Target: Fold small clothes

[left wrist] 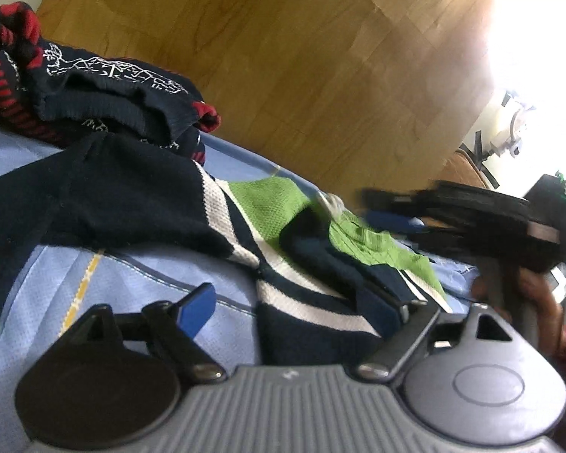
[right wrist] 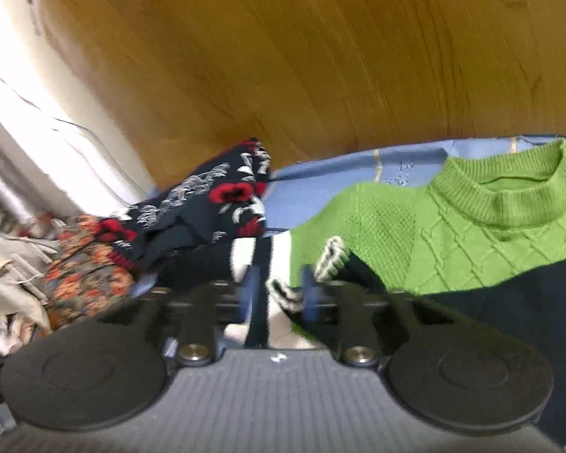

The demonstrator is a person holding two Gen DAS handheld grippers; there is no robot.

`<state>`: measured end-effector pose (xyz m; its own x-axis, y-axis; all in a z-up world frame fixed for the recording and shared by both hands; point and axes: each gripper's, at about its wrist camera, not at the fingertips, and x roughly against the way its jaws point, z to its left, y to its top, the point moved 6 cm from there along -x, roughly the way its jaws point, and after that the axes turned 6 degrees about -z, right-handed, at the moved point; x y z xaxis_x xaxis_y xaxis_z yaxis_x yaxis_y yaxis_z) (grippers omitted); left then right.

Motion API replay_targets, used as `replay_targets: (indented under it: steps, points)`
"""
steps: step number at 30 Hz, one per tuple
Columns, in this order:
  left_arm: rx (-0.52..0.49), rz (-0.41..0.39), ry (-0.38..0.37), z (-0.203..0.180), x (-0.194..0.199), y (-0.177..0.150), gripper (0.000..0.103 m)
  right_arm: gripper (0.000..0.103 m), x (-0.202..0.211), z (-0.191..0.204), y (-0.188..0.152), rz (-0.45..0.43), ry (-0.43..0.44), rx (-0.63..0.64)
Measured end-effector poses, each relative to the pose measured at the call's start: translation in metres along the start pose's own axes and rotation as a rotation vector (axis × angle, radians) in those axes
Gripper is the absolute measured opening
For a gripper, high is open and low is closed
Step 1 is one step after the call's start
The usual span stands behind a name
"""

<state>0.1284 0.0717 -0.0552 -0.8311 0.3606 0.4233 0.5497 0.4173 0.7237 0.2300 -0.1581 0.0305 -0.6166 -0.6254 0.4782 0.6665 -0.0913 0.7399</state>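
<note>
A small knit sweater, green at the top with navy and white stripes (left wrist: 268, 222), lies on a light blue cloth (left wrist: 124, 287). Its green collar and chest show in the right wrist view (right wrist: 483, 219). My left gripper (left wrist: 298, 302) is open, its blue-padded fingers spread over the striped body. My right gripper (right wrist: 279, 290) is nearly closed, its jaws pinching the sweater's striped sleeve; the view is blurred. The right gripper also shows at the right of the left wrist view (left wrist: 471, 219), held in a hand.
A folded navy sweater with white pattern and red stripes (left wrist: 94, 90) sits at the back left and also shows in the right wrist view (right wrist: 207, 211). A floral cloth (right wrist: 83, 268) lies beside it. A wooden floor (left wrist: 302, 56) lies beyond the cloth's edge.
</note>
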Motion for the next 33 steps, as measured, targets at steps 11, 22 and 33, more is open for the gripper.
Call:
replay_targets:
  steps: [11,22,33]
  points:
    - [-0.069,0.033,0.023,-0.028,-0.029,0.042,0.091,0.058,0.086,-0.116,-0.003,-0.036,-0.422,0.198]
    - [-0.226,0.148,0.229,-0.052,-0.13,0.046,0.055,0.011,0.069,-0.165,-0.004,-0.024,-0.5,0.261]
    - [-0.367,-0.06,0.21,-0.077,-0.144,0.038,0.036,0.032,0.127,-0.234,0.004,-0.219,-0.607,-0.067]
